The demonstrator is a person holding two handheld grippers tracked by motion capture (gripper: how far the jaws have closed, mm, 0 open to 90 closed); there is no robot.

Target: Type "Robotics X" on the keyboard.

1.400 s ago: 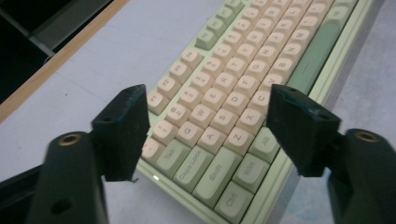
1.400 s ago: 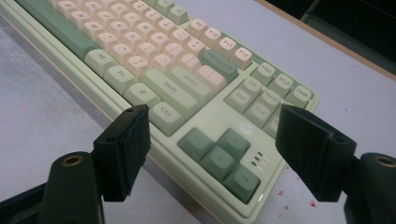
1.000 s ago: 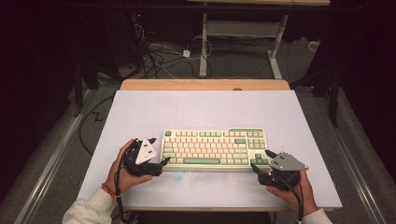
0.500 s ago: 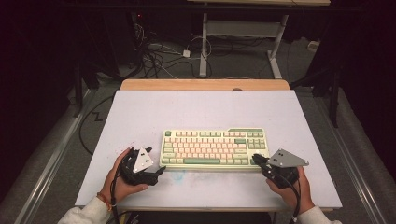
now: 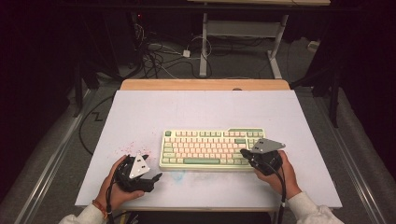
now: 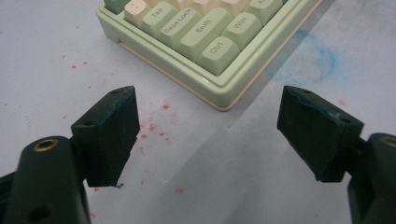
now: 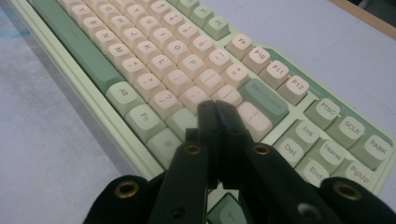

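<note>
A pale green keyboard [image 5: 210,148] with cream keys lies in the middle of the white mat [image 5: 205,109]. My left gripper [image 5: 153,167] sits near the front edge, left of the keyboard, with its jaws wide open and nothing between them. In the left gripper view, my left gripper [image 6: 208,130] faces the keyboard's front left corner [image 6: 219,81] near the Ctrl key. My right gripper [image 5: 243,152] is shut, its tips over the keyboard's right end. In the right gripper view, its closed tips [image 7: 217,108] hover over the cream keys beside the keyboard's [image 7: 154,70] large green key, holding nothing.
Red specks [image 5: 128,148] dot the mat left of the keyboard, and a blue smear [image 5: 177,175] marks it just in front. A wooden table edge [image 5: 205,84] runs along the back. Cables [image 5: 159,56] and desk legs [image 5: 203,42] stand on the floor beyond.
My right gripper has moved left and away from me, onto the keyboard's right end. My left gripper has slid back toward the table's front edge, away from the keyboard.
</note>
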